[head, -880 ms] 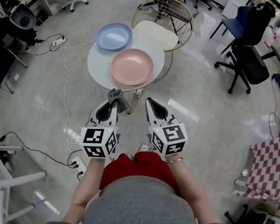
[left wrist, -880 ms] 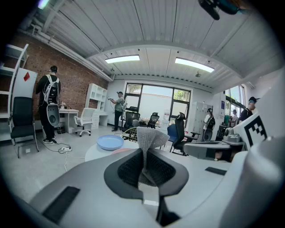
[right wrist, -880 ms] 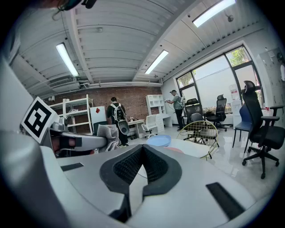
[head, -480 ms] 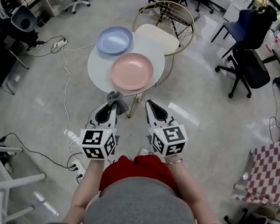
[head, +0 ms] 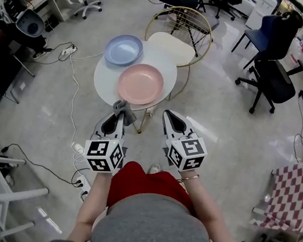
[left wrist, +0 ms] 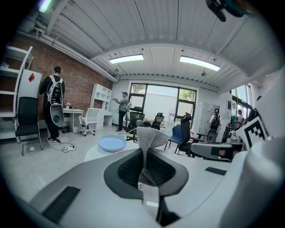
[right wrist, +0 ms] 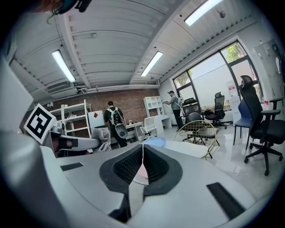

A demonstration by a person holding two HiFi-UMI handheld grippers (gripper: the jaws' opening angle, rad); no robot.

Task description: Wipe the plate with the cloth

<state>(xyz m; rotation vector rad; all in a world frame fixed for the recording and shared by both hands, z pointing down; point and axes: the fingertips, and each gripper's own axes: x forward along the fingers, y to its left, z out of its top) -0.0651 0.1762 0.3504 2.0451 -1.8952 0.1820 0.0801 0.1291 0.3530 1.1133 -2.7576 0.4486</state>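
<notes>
On the round white table (head: 105,75) the pink plate (head: 140,83) lies ahead of the left gripper (head: 119,119), which pinches the soft, limp cloth (head: 123,109) by its middle, while the right gripper (head: 169,115) is closed, empty.

— What stays out of sight here?
— The cloth's (left wrist: 149,138) lower end is buried between the left gripper's (left wrist: 144,153) jaws. On the right, a checkered fabric (head: 296,192) is cut by the frame edge.

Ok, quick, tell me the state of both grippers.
The left gripper is shut on the cloth.
The right gripper is shut, with nothing held.
</notes>
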